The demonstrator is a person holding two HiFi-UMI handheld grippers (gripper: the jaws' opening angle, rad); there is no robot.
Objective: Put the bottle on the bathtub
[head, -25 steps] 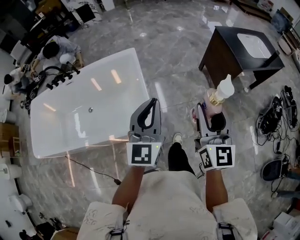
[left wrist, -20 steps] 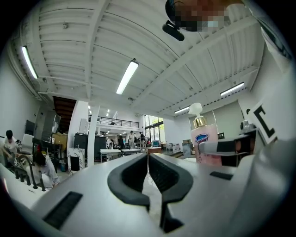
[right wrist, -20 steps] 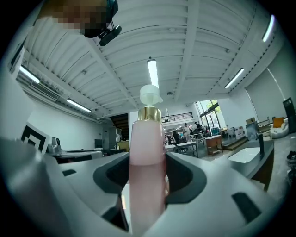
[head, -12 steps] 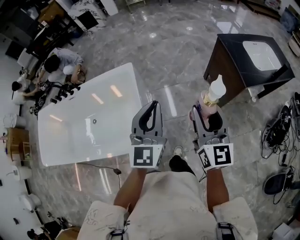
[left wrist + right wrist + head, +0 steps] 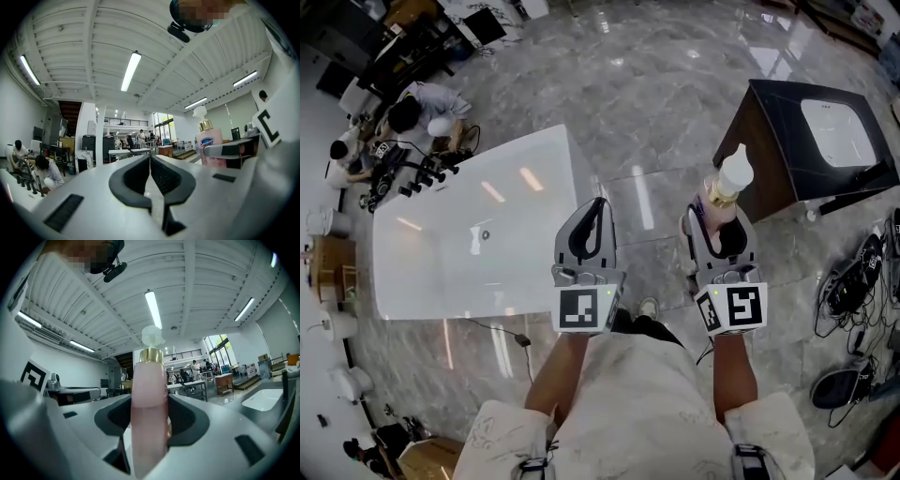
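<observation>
Head view: right gripper [image 5: 713, 225] pinches a pale pink pump bottle with gold collar and white pump head [image 5: 727, 190], long axis along the jaws, pump end pointing away from the person, over grey marble floor [image 5: 656, 103] and well apart from the white glossy bathtub [image 5: 478, 239]; left gripper [image 5: 592, 214] near the tub's edge. Left gripper view: jaws pressed together on nothing, bottle [image 5: 209, 143] off to the right. Right gripper view: jaws clamp the bottle's [image 5: 149, 420] body, pump uppermost.

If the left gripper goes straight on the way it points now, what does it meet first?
Nothing close, it seems. The left gripper, shut and empty, points level past the bathtub, which lies to its left. Distant tables stand in that line, but depth is unclear.
</observation>
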